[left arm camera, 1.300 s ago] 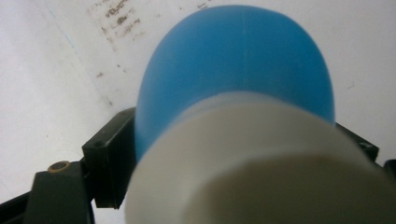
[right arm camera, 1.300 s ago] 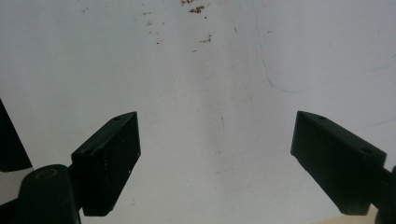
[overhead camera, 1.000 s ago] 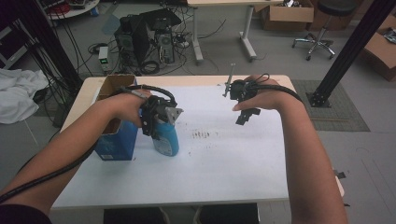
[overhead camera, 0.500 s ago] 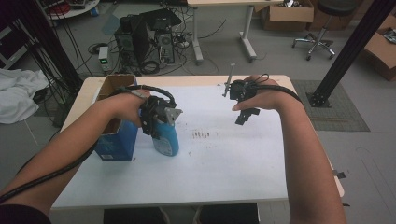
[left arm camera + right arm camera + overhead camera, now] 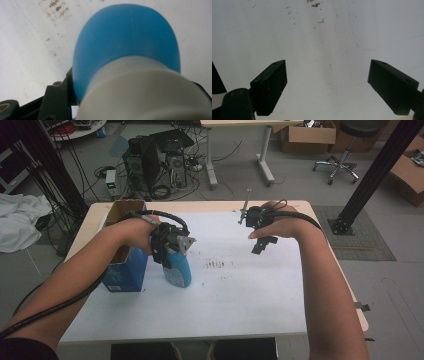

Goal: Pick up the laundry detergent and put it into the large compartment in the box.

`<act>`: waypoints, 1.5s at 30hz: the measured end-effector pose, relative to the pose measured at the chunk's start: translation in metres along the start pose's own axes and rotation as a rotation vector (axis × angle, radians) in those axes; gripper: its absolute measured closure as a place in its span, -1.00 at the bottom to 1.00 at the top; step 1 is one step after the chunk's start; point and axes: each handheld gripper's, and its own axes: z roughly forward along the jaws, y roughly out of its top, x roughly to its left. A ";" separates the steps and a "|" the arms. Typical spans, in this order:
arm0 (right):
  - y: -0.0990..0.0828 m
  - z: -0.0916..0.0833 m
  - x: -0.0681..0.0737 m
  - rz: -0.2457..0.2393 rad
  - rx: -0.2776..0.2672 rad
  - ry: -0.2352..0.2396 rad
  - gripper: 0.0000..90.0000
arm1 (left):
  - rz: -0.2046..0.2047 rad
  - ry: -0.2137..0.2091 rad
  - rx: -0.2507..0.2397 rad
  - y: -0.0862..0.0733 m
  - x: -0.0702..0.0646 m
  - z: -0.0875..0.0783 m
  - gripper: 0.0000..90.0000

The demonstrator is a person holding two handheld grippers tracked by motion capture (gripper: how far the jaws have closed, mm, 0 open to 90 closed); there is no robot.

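While left tool (image 5: 172, 251) clamps blue bottle (image 5: 178, 270) | right tool (image 5: 260, 240) wide open, empty | labels unreadable

The high view looks forward and down over the white-topped wooden bench (image 5: 235, 305) from the person's side. The left claw (image 5: 172, 255) camera sits right against a blue plastic bottle (image 5: 125, 42). The right claw (image 5: 328, 85) camera faces the same benchtop closely.

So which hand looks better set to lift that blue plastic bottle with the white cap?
The left. The left gripper has just closed its jaws on the blue plastic bottle beside the blue cardboard box. The right gripper hangs open above bare table, well apart.
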 end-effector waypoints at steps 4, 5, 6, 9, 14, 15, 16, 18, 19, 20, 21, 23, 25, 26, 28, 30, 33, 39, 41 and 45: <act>0.000 0.000 0.000 -0.003 0.005 -0.002 -0.65 | -0.041 -0.019 0.007 0.001 0.001 0.000 -0.09; 0.000 0.000 0.000 -0.003 0.000 -0.001 -0.65 | -0.049 -0.017 0.008 0.002 0.001 0.000 -0.09; 0.000 -0.001 0.000 -0.002 0.002 -0.002 -0.65 | -0.054 -0.018 0.007 0.002 0.000 0.000 -0.09; -0.001 0.000 0.000 0.000 0.000 -0.002 -0.65 | -0.120 -0.041 0.011 0.003 0.002 -0.003 -0.09; 0.000 0.000 0.000 -0.009 0.004 -0.002 -0.65 | -0.167 -0.041 0.012 0.003 0.000 -0.012 -0.09; 0.001 0.000 0.000 -0.008 0.004 0.000 -0.65 | -0.176 -0.039 0.015 0.004 0.000 -0.014 -0.09; 0.001 0.001 0.000 -0.009 0.001 0.000 -0.65 | -0.185 -0.039 0.020 0.004 0.000 -0.016 -0.09; 0.001 0.001 0.001 -0.009 0.000 0.000 -0.65 | -0.198 -0.041 0.026 0.004 -0.001 -0.018 -0.09; 0.002 0.001 0.001 -0.013 -0.002 0.000 -0.65 | -0.210 -0.049 0.033 0.005 0.000 -0.020 -0.09; 0.003 0.001 0.001 -0.013 -0.003 -0.001 -0.65 | -0.223 -0.056 0.037 0.005 0.000 -0.022 -0.09; 0.003 0.001 0.001 -0.015 -0.008 0.001 -0.65 | -0.236 -0.061 0.043 0.005 -0.001 -0.024 -0.09; 0.003 0.000 0.001 -0.020 -0.009 0.000 -0.65 | -0.255 -0.068 0.054 0.006 -0.001 -0.027 -0.09; 0.003 0.000 0.002 -0.017 -0.012 0.002 -0.65 | -0.273 -0.072 0.059 0.007 -0.002 -0.030 -0.09; 0.003 -0.001 0.002 -0.016 -0.015 0.002 -0.65 | -0.294 -0.073 0.068 0.009 -0.003 -0.036 -0.09; 0.003 -0.001 0.002 -0.018 -0.019 0.002 -0.65 | -0.314 -0.076 0.068 0.009 -0.003 -0.038 -0.09; 0.003 -0.001 0.002 -0.022 -0.016 0.001 -0.65 | -0.351 -0.074 0.065 0.010 -0.003 -0.042 -0.09; 0.004 -0.001 0.003 -0.031 -0.019 0.002 -0.65 | -0.408 -0.060 0.075 0.012 -0.002 -0.051 -0.09; 0.005 -0.001 0.004 -0.047 -0.025 0.001 -0.65 | -0.583 -0.041 0.078 0.015 0.003 -0.070 -0.09; 0.006 -0.001 0.005 -0.057 -0.023 0.000 -0.65 | -0.642 -0.032 0.082 0.016 0.004 -0.076 -0.09; 0.005 -0.002 0.007 -0.068 -0.025 0.000 -0.65 | -0.764 -0.013 0.082 0.016 0.005 -0.089 -0.09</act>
